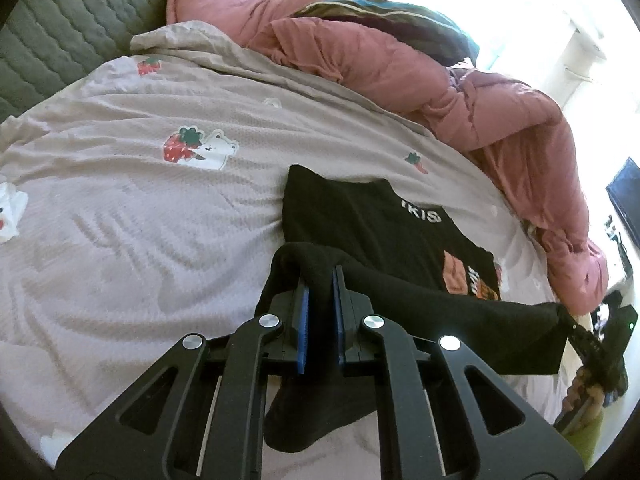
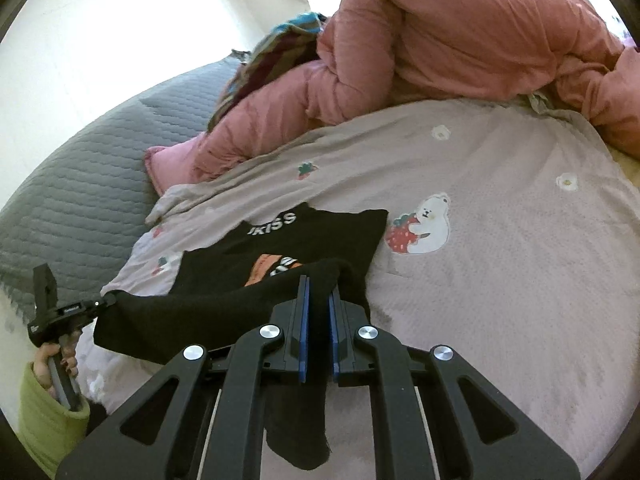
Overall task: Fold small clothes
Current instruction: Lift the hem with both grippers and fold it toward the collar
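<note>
On the strawberry-print bedsheet (image 1: 120, 208): black T-shirt (image 1: 360, 220), hem edge lifted.
Left gripper (image 1: 319, 276) and right gripper (image 2: 318, 284) each clamped on hem fabric; pink duvet (image 2: 440, 40) at 12 o'clock.

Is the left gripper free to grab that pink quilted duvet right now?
Probably not: the left gripper is shut on the black printed T-shirt, and the pink quilted duvet lies beyond it.
</note>
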Demonstrator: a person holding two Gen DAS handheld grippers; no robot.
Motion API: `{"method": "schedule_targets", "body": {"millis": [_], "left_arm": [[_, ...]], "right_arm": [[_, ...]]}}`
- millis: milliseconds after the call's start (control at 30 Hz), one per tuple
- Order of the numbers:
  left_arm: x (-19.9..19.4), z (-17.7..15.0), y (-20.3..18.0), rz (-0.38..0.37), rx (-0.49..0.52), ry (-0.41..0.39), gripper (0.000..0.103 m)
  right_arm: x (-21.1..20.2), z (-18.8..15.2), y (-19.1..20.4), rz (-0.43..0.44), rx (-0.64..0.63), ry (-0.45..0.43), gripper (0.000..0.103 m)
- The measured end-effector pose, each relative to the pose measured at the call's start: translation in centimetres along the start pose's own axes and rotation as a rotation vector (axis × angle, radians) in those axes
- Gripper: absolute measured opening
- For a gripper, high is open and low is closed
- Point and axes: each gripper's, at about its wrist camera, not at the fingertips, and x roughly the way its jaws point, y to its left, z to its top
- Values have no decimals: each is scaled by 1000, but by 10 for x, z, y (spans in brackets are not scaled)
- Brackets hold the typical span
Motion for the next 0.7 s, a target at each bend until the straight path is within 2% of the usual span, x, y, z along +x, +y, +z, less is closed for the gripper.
{"method": "schedule_targets", "body": {"millis": [200, 333, 367, 433, 467, 500, 567, 700], "left_arm": [[34, 11, -1, 51, 33, 8, 4], [53, 9, 5, 53, 28, 23, 5], [55, 8, 7, 51, 29, 25, 9], [55, 5, 9, 36, 32, 19, 28], [54, 3, 9, 32, 31, 15, 41], [52, 1, 9, 26, 30, 9, 45], [44, -2, 8, 8, 32, -5, 45], [27, -11, 4, -4, 56, -33, 47]], "right_arm": [[34, 6, -5, -69, -4, 33, 8], [52, 4, -8, -109, -8, 57, 11], [54, 4, -9, -116, -5, 62, 13], [55, 3, -10, -127, 2, 66, 27], [54, 2, -10, -127, 3, 64, 31], [52, 2, -10, -128, 3, 62, 35], [48, -1, -12, -138, 7, 55, 40], [41, -13, -15, -134, 19, 78, 40]]}}
